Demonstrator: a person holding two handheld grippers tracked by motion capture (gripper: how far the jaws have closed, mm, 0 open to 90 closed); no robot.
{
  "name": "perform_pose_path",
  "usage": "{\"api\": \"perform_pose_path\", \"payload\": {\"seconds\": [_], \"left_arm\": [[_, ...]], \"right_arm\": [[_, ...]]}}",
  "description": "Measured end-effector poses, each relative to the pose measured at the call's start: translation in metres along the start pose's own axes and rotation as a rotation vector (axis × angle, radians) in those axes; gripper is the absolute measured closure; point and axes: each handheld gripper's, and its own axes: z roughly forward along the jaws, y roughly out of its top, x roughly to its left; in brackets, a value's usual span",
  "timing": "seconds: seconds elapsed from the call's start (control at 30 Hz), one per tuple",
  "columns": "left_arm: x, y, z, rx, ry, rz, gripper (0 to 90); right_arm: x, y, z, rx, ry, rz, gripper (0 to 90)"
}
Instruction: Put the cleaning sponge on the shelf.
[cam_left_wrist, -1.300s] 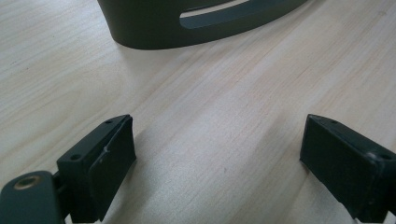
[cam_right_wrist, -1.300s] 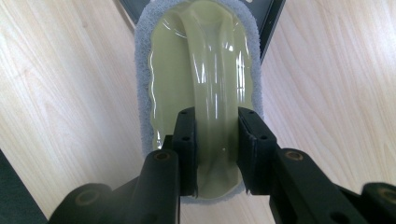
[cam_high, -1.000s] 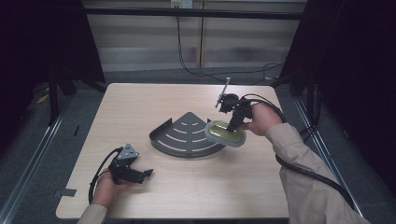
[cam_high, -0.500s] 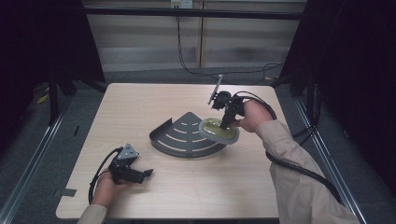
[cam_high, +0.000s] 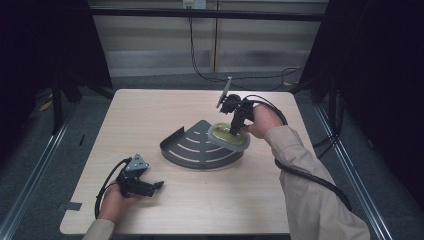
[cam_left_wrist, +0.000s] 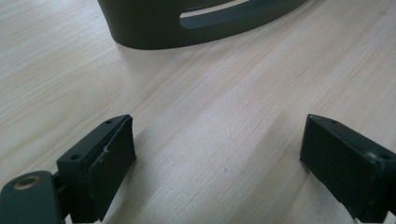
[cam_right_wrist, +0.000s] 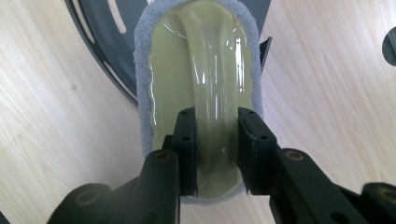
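Scrubber (cam_right_wrist: 205, 70) pinched by right tongs (cam_right_wrist: 216, 140), hiding rack (cam_high: 197, 147) edge; left tongs (cam_left_wrist: 217, 163) spread, rack cut off.

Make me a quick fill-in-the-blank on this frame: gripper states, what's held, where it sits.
1. The right gripper is shut on the handle of the pale green ____.
2. The scrubber sits over the dark, slotted, fan-shaped ____.
3. The left gripper has its jaws ____, with nothing between them.
4. The left gripper rests low over the wooden ____ near the person's edge.

Missing words: scrubber; rack; open; table
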Motion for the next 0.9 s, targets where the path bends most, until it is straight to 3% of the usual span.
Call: {"api": "perform_pose_path", "payload": {"seconds": [0.5, 0.9], "left_arm": [[0.0, 0.0, 0.0, 0.0, 0.0, 0.0, 9.5], [0.0, 0.0, 0.0, -0.001, 0.0, -0.001, 9.5]], "right_arm": [[-0.002, 0.011, 0.011, -0.008, -0.003, 0.067, 70.7], [-0.004, 0.018, 0.024, -0.017, -0.017, 0.093, 70.7]]}}
